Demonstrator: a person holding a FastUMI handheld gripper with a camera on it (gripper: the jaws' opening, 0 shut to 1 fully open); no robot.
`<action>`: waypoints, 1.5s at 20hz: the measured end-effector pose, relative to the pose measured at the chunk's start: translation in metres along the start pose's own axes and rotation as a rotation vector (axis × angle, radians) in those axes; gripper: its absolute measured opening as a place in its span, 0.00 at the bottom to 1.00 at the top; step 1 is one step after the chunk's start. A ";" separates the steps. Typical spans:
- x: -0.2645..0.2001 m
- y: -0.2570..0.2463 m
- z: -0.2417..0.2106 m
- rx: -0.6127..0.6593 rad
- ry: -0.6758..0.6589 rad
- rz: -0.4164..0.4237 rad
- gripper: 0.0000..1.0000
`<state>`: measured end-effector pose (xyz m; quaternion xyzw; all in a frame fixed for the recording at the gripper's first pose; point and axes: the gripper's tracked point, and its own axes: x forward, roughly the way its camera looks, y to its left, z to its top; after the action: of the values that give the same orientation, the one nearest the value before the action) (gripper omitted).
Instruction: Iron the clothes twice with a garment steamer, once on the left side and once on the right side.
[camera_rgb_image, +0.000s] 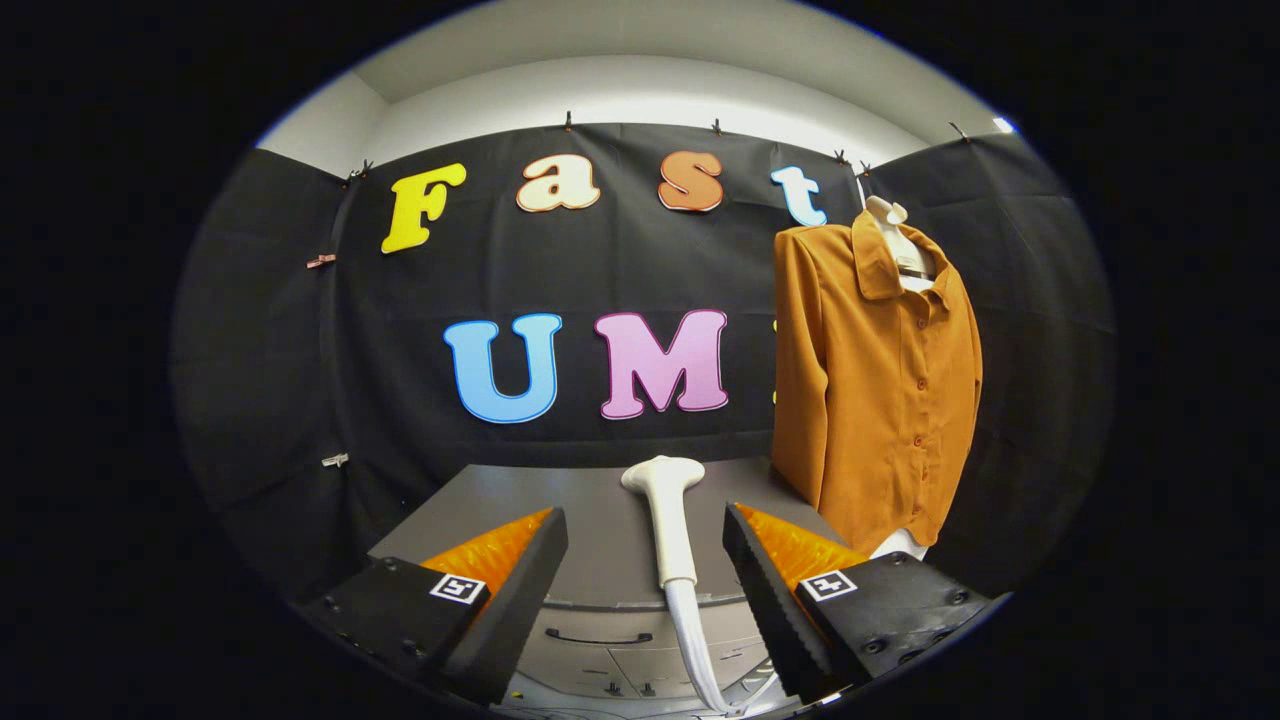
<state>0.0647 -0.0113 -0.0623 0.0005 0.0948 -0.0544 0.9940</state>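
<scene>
Fingers (645, 530) spread wide, steamer (667, 520) lying unblocked between them; shirt (875, 390) hangs alongside.

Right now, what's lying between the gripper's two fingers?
The white steamer head lies on the grey table between the open gripper fingers, untouched, in the gripper view.

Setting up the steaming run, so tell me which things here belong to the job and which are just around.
For the job:
steamer head, lying on the grey table between the open fingers
white hose
orange shirt on its hanger

Just around:
cabinet drawer handle
</scene>
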 end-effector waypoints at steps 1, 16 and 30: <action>0.009 -0.002 -0.004 -0.002 0.016 0.002 0.98; 0.141 -0.017 -0.054 0.002 0.265 0.027 0.98; 0.199 -0.018 -0.107 -0.009 0.535 -0.017 0.94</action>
<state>0.2369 -0.0500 -0.2047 0.0095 0.3544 -0.0601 0.9331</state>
